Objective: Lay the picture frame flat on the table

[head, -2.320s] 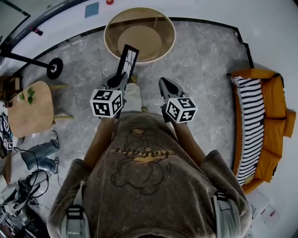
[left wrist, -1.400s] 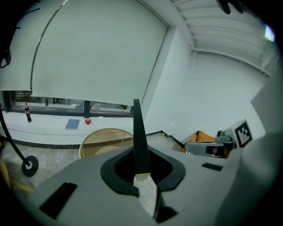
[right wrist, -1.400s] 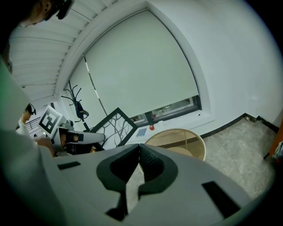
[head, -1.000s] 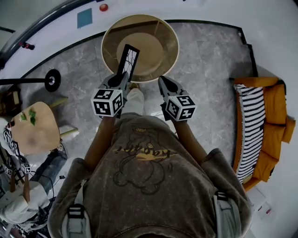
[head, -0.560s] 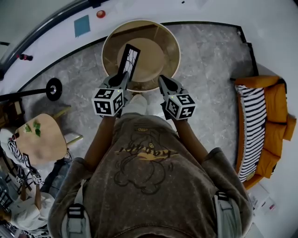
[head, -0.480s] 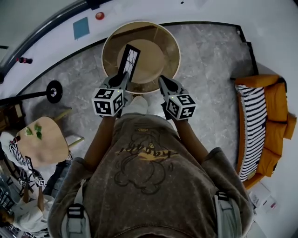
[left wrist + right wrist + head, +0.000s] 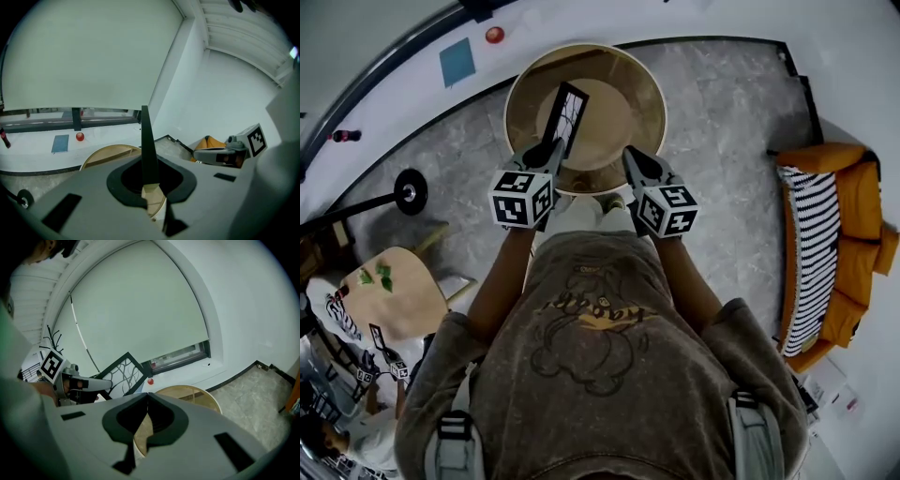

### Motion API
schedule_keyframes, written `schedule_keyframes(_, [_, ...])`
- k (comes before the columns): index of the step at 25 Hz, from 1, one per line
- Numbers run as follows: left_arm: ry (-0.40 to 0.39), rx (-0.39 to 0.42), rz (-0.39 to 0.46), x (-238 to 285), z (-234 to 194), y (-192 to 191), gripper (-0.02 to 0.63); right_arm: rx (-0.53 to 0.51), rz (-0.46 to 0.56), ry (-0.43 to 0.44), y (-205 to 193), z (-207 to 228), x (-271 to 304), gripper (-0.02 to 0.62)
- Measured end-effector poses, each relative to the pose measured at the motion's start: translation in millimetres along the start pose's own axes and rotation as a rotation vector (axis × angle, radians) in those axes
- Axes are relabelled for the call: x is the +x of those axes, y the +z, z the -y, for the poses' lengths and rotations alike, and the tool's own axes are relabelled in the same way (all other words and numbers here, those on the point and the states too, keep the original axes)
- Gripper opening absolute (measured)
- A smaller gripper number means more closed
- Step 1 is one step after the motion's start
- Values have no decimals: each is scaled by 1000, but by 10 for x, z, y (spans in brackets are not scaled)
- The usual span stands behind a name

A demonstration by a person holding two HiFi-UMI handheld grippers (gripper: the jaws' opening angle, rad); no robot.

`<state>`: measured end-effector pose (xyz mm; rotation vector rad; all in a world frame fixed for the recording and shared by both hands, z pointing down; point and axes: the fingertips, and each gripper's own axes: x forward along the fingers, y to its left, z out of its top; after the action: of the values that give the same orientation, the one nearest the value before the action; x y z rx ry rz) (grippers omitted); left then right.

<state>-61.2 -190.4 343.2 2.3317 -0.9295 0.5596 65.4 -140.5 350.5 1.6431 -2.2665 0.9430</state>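
Note:
The picture frame (image 7: 564, 112) is black with a white branch pattern. It stands nearly upright over the near left part of the round wooden table (image 7: 633, 80), with my left gripper (image 7: 552, 150) shut on its lower edge. In the left gripper view the frame (image 7: 146, 140) shows edge-on between the jaws, with the table (image 7: 107, 154) behind it. My right gripper (image 7: 634, 157) hovers at the table's near edge, shut on nothing. The right gripper view shows its tips (image 7: 147, 395) together, the frame (image 7: 123, 374) off to the left, and the table (image 7: 206, 401) just ahead.
An orange sofa (image 7: 848, 234) with a striped cushion stands at the right. At the left are a small wooden side table (image 7: 389, 295) with a plant and a black lamp base (image 7: 410, 192). A white ledge with a red ball (image 7: 494, 35) curves behind the table.
Both grippers have moved forward toward the round table, which lies closer now. The frame, still held upright in the left gripper, has come over the tabletop.

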Motion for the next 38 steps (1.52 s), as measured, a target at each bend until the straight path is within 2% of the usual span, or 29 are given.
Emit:
schedule_keyframes(8, [18, -34, -8, 231, -116, 29, 44, 21, -9, -20, 44, 259, 154, 19])
schedule_keyframes(18, [35, -60, -48, 597, -202, -110, 44, 41, -42, 3, -9, 488, 448, 20])
schedule_keyframes(30, [67, -111, -88, 1163, -452, -474, 44, 72, -69, -12, -214, 986, 811, 20])
schedule_keyframes(38, [76, -146, -105, 1527, -702, -762, 44, 64, -87, 1, -423, 1151, 1141, 20])
